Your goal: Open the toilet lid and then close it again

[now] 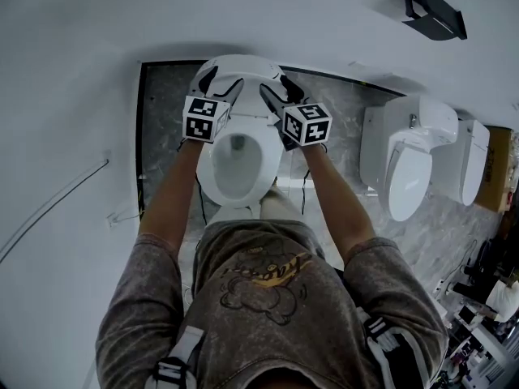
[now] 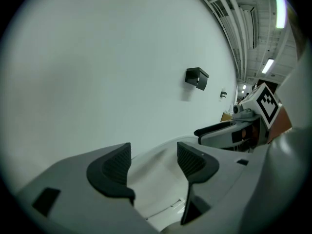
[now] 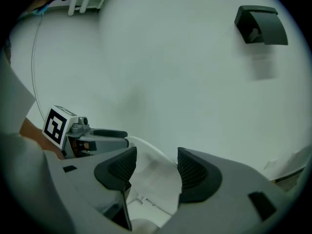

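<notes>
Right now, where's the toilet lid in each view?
Head view: lid at top centre, raised.
Left gripper view: lid at bottom centre, the white curve between the open jaws.
Right gripper view: lid at bottom centre, between the open jaws.
Shared landmark: the black wall box, up and right of the lid in all three.

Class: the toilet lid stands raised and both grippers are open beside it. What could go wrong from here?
1. Neither the left gripper nor the right gripper presses on the lid, so it might tip forward and slam onto the bowl.
2. The lid looks smooth and curved; jaws closing on its edge may slip off.
</notes>
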